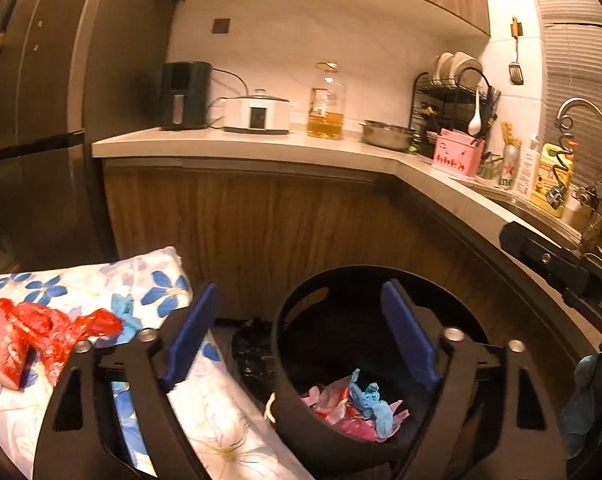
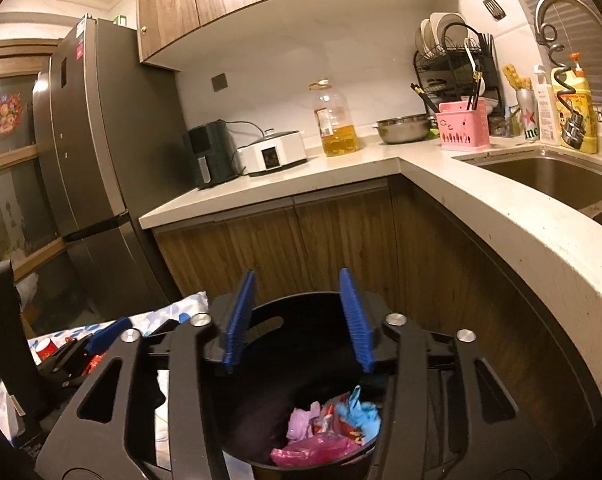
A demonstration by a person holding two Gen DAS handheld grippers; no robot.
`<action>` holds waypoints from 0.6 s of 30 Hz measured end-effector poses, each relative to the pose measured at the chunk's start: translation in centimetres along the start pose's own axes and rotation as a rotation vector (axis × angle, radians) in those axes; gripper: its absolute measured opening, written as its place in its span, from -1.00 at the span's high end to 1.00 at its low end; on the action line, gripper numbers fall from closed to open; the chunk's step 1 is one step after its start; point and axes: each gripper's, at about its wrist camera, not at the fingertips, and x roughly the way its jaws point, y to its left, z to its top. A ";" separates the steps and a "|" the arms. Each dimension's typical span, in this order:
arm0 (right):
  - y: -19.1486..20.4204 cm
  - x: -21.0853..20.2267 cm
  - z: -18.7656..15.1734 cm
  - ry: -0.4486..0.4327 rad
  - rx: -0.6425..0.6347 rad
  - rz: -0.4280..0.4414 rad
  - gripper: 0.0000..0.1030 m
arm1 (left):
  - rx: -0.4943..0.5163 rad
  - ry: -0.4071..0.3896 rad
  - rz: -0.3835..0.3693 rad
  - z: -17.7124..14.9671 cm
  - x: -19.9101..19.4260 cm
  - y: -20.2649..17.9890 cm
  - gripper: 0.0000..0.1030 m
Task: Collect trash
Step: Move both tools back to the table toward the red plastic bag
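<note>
Below both grippers: black trash bin [image 1: 289, 360], round, holding crumpled blue, pink and red wrappers [image 2: 333, 428] at its bottom. Left gripper [image 1: 301, 344] fingers spread wide, nothing between them. Right gripper [image 2: 299, 320] fingers spread, empty, over the bin mouth. Red wrapper [image 1: 53, 332] lies on floral-cloth surface [image 1: 221, 408] left of bin.

Black round bin [image 1: 297, 364], upright at lower centre of the frame, holding crumpled pink, red and blue wrappers [image 2: 325, 428]. Red crumpled plastic wrapper [image 1: 57, 334] lying at lower left on flowered cloth, beside a pink-and-red packet [image 1: 7, 354].
</note>
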 end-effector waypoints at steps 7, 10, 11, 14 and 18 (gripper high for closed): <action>0.5 -1.3 -0.7 -0.016 -0.004 -0.011 -0.36 | 0.007 -0.035 0.078 -1.4 -2.6 1.2 -0.83; 1.0 -1.8 -1.1 -0.020 -0.002 -0.008 -0.36 | -0.013 -0.060 0.119 -2.2 -3.9 2.4 -0.84; 1.2 -1.9 -1.3 -0.020 -0.003 -0.007 -0.36 | -0.026 -0.074 0.145 -2.6 -4.6 3.1 -0.84; 2.1 -2.0 -2.0 -0.020 -0.007 -0.002 -0.36 | -0.063 -0.102 0.223 -3.6 -6.1 5.4 -0.85; 4.1 -1.5 -3.3 -0.001 -0.015 0.025 -0.36 | -0.112 -0.138 0.343 -4.8 -7.9 8.7 -0.85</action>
